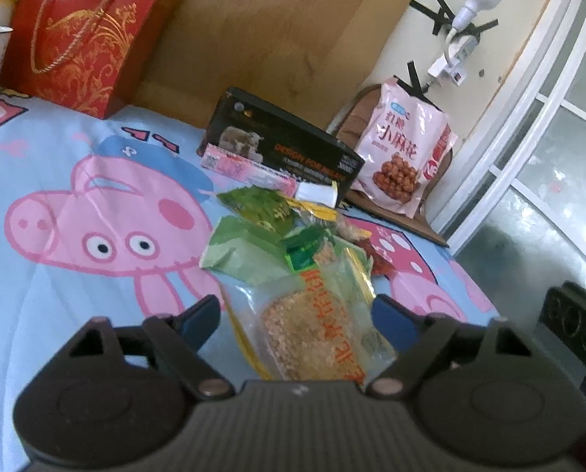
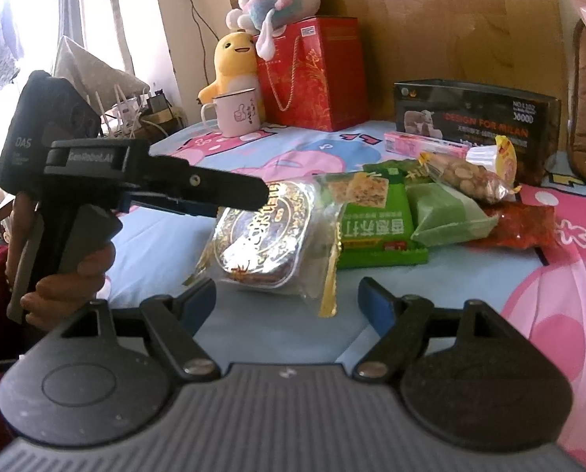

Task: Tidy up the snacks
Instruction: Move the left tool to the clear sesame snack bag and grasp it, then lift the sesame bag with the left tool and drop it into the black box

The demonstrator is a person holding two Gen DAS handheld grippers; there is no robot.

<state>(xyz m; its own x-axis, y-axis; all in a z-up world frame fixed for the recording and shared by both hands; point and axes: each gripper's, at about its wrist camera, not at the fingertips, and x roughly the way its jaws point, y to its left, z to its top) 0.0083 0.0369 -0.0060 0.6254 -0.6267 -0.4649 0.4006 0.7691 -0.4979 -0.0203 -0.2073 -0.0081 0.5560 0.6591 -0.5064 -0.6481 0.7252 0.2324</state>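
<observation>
Snack pile (image 2: 371,216) at frame centre unsorted; left gripper (image 1: 293,314) spread astride a rice-cake packet (image 1: 312,338), right gripper (image 2: 287,299) apart, empty.

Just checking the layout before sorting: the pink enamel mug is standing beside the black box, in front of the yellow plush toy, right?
Not quite. The pink enamel mug stands beside the red gift bag, not the black box, as the right wrist view shows. It is in front of the yellow plush toy.
</observation>
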